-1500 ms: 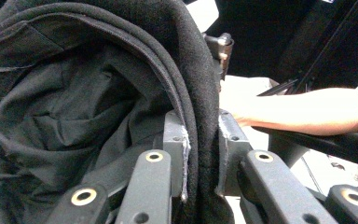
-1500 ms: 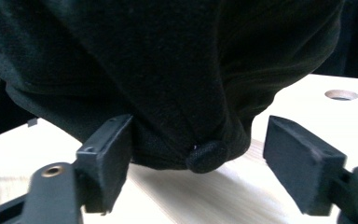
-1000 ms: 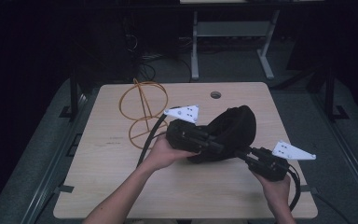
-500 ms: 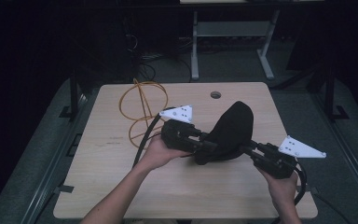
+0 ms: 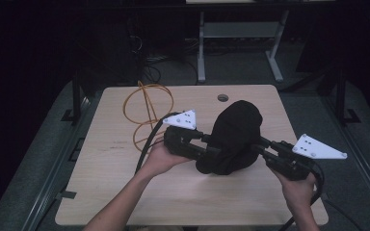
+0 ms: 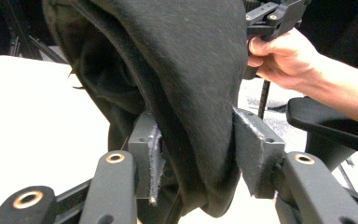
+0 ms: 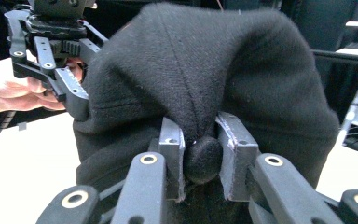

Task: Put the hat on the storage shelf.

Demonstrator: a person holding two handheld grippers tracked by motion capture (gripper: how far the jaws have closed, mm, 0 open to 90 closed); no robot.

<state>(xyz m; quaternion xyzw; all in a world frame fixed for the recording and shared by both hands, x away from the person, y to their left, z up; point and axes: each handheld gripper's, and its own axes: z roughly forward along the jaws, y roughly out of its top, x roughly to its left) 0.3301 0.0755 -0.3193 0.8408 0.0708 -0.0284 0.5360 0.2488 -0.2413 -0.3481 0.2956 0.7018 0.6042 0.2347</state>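
A black knit hat hangs above the wooden table between my two grippers. My left gripper reaches into it from the left. In the left gripper view the hat's edge hangs loose between the pads, which have just been opening and do not pinch it. My right gripper comes in from the right. The right gripper view shows it shut on a bunched fold of the hat, with the left gripper at the hat's far side.
A coiled orange cable lies on the table's back left, near a black cable trailing from the left gripper. A round hole sits at the table's far edge. Desk legs stand on the dark floor beyond.
The right gripper has risen, lifting the hat so it stands taller. The left gripper's jaws have spread apart around the hat's edge; that hand has stayed in place.
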